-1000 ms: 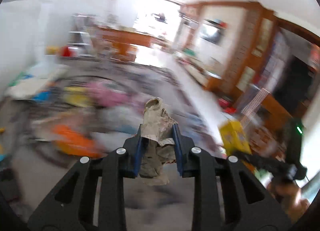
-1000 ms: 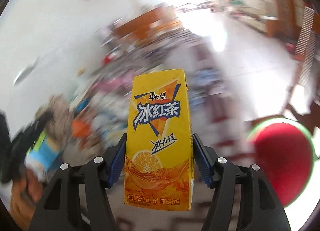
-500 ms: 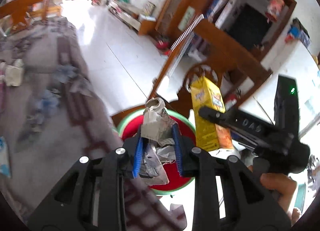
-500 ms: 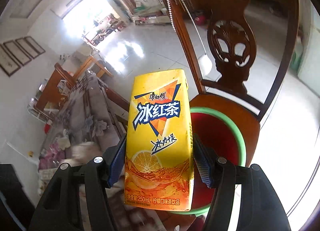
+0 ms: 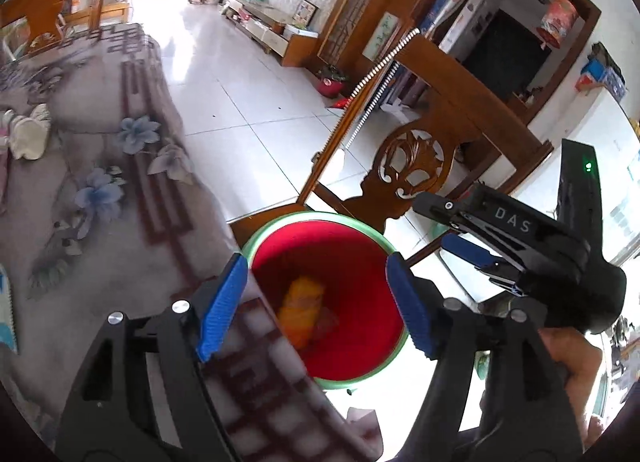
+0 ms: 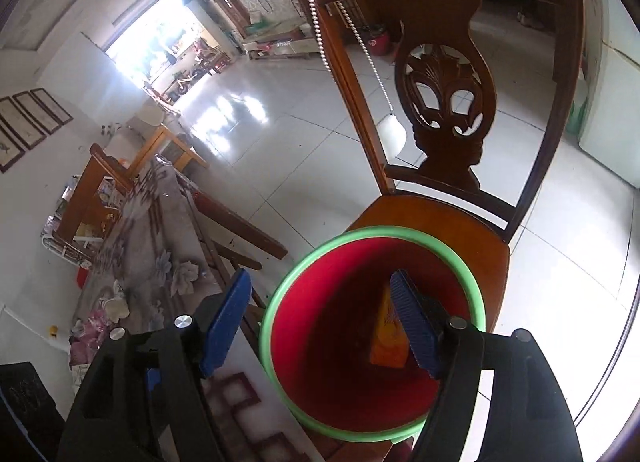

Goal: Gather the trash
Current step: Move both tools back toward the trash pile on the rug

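Both my hand-held grippers, left and right, have just been opening and hold nothing. The yellow drink carton lies in the red bin on the chair: light, crushable, best pinched across flat sides.

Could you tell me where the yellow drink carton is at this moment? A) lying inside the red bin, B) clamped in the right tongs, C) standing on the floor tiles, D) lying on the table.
A: the drink carton lies down inside the red bin on the chair seat, and the right tongs above it are open with nothing between them.
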Demonstrator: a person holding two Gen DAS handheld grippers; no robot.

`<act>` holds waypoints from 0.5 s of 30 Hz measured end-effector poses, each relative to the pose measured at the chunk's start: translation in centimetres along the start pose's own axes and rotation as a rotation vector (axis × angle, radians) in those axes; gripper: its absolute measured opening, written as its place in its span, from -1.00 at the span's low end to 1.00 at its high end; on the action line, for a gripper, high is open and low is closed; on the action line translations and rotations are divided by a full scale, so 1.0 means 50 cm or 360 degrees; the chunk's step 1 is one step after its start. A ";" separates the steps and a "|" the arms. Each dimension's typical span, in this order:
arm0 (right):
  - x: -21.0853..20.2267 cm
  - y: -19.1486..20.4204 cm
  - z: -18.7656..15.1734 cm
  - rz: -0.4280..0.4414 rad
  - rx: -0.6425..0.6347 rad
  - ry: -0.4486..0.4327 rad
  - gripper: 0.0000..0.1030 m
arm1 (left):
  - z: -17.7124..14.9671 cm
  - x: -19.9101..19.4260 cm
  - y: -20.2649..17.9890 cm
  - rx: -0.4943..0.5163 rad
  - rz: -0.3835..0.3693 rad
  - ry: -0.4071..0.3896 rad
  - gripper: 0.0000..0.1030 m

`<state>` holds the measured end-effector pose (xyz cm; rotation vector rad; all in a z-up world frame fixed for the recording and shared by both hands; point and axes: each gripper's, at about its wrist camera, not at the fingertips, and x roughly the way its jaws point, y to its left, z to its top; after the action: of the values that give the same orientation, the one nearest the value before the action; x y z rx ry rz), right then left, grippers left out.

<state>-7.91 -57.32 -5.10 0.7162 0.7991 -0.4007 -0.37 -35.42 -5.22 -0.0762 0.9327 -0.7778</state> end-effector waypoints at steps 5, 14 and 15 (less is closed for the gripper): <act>0.004 0.045 -0.010 0.0025 -0.0100 0.0005 0.35 | -0.011 -0.067 0.039 -0.0031 0.0071 -0.0077 0.34; 0.027 0.188 -0.054 0.0140 -0.0340 0.0078 0.40 | -0.051 -0.245 0.203 -0.0191 0.0337 -0.0250 0.34; 0.028 0.199 -0.057 0.0148 -0.0357 0.0083 0.42 | -0.055 -0.270 0.227 -0.0235 0.0376 -0.0278 0.34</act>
<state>-2.75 -48.42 -3.33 0.5533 0.8418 -0.2048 -0.67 -17.89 -1.88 -0.1576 0.8143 -0.4753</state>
